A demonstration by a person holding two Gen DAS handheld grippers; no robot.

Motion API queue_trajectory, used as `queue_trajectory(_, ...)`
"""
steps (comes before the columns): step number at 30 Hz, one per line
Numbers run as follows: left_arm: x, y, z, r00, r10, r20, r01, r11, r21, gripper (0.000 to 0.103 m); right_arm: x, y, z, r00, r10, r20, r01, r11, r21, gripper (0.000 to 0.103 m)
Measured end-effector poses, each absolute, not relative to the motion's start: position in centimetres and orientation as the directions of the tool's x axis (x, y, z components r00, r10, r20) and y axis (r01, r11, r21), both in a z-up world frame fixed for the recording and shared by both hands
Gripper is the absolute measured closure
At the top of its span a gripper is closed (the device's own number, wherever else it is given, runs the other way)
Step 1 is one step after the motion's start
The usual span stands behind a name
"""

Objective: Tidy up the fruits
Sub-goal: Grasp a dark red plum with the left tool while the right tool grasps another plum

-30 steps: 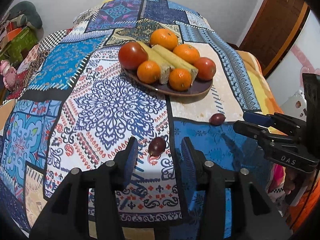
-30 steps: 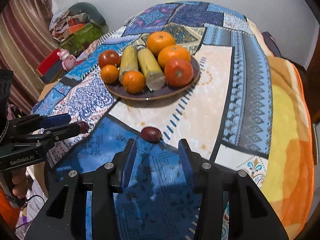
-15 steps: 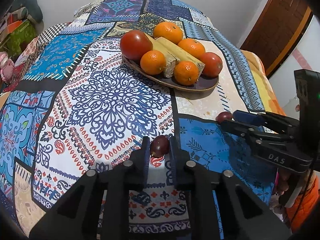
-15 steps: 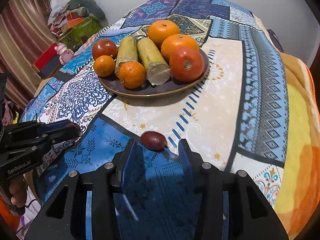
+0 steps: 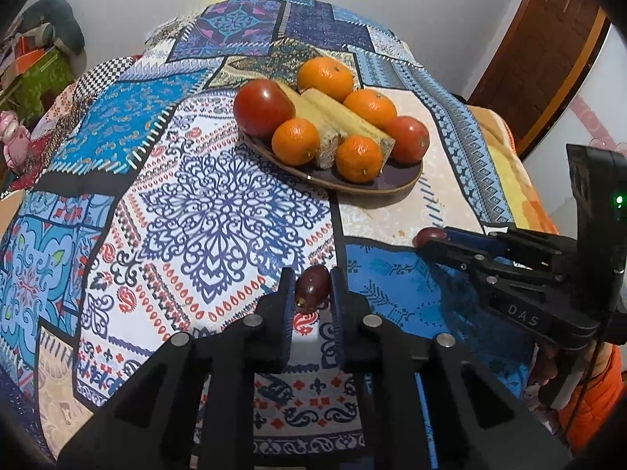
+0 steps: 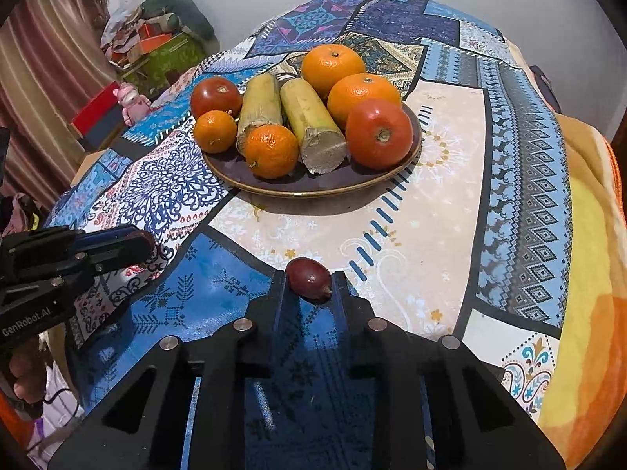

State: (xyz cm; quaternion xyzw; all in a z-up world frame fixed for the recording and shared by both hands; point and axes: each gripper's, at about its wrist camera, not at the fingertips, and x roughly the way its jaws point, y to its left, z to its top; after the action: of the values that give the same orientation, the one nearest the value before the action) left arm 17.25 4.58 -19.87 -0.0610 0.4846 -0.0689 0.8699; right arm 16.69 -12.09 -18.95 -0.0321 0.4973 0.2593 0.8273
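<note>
Dark purple and smooth, a small oval grape (image 5: 311, 288) sits pinched between the blue-padded fingers of your left tongs (image 5: 311, 293), low against the patchwork-patterned cloth (image 5: 219, 211) that covers the surface. Your right tongs (image 6: 309, 286) have just been closing and now press on a second dark purple grape (image 6: 308, 277), held at the very fingertips, its stem end towards the right-hand finger. In the left wrist view that grape peeks out beyond the tip of the right tongs, though the angle is too oblique there to judge how deeply it is seated.

Both grapes were loose on the cloth, apart from the rest, which is likely why you hold one in each hand: the job reads as gathering the strays. The dark brown round plate (image 6: 313, 190) lies ahead of both tongs, well beyond the fingertips, already carrying orange mandarins (image 6: 270, 150), red tomatoes (image 6: 378, 133) and two pale yellow-green cut stalks (image 6: 311, 129), probably sugarcane.

From your right tongs the plate's bare near rim is straight ahead. From your left tongs it is ahead and slightly to the right. The grip is narrow and the skins are slick, so a gentle lift seems wise.
</note>
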Motion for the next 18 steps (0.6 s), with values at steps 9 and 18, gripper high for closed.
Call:
queue_trajectory(9,17.6,4.4,-17.3,0.575,-0.184,-0.797,0.076,0.982,-0.172,0.086,16.5,-11.9,-17.3,0.404,0.415,-0.815,-0.477,0.856,0.200,0.092)
queue_trajectory(18,18.5,4.1,-16.0,0.600,-0.196,-0.776,0.087,0.980,-0.180,0.086,17.0,-11.5,-16.8,0.411,0.411,-0.814,-0.486,0.854,0.185,0.092)
